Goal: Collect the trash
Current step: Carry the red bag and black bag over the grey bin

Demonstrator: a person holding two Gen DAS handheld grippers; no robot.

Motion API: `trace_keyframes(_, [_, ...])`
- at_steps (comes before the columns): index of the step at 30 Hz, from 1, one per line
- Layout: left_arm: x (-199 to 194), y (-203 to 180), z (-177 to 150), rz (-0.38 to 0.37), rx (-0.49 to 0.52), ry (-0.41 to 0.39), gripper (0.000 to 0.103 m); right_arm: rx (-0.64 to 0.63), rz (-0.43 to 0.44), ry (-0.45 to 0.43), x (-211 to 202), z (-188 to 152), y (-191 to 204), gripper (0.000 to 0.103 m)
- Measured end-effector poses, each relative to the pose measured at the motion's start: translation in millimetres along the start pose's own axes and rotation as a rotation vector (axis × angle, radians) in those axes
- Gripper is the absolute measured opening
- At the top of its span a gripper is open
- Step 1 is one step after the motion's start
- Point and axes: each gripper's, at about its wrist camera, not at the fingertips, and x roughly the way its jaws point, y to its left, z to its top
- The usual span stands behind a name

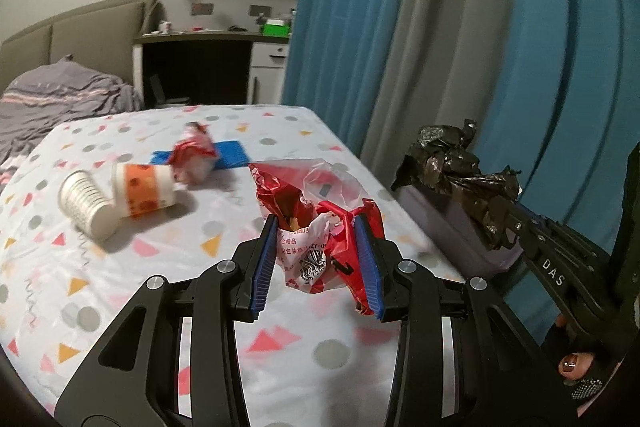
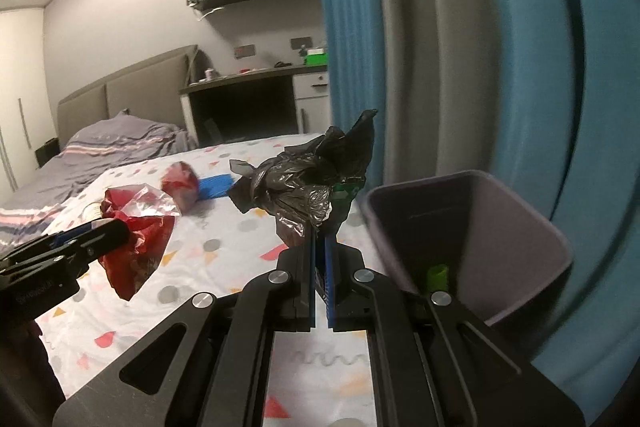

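**Left wrist view: red wrapper pinched, black bag nearing the bin**

Left wrist fisheye is showing, at far left on the white patterned tablecloth (image 1: pixel 132 267), a ribbed white paper cup (image 1: pixel 86 201) lying on its side, touching an orange-banded white cup (image 1: pixel 146 189). Just beyond them a crumpled red-and-white wrapper (image 1: pixel 194 155) is sitting over a flat blue plastic piece (image 1: pixel 230 155).

Moving rightward, the left gripper (image 1: pixel 316 259) is clamping its blue-padded fingers (image 1: pixel 266 259) on a crinkled red and clear plastic wrapper (image 1: pixel 316 211), lifted a little above the cloth.

Further right, the right gripper (image 2: pixel 319 247) is holding a crumpled black plastic bag (image 2: pixel 308 183), its fingers nearly together on the film. At the far right a grey-purple square waste bin (image 2: pixel 520 211) is standing just beside the table edge, with something green (image 2: pixel 436 277) lying inside.

Judging by this, the drop is the step in hand: the black bag should be carried fully over the bin's mouth before the fingers part, since light film clings and drifts. The red wrapper is likely following, kept clear of the right gripper.
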Motion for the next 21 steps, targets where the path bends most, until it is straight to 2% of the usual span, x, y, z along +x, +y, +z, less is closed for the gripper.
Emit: trace_keyframes(21, [68,-100,30,-0.194,0.14,0.026,0.038,0.077,-0.181,-0.002,5,0,-84,0.005])
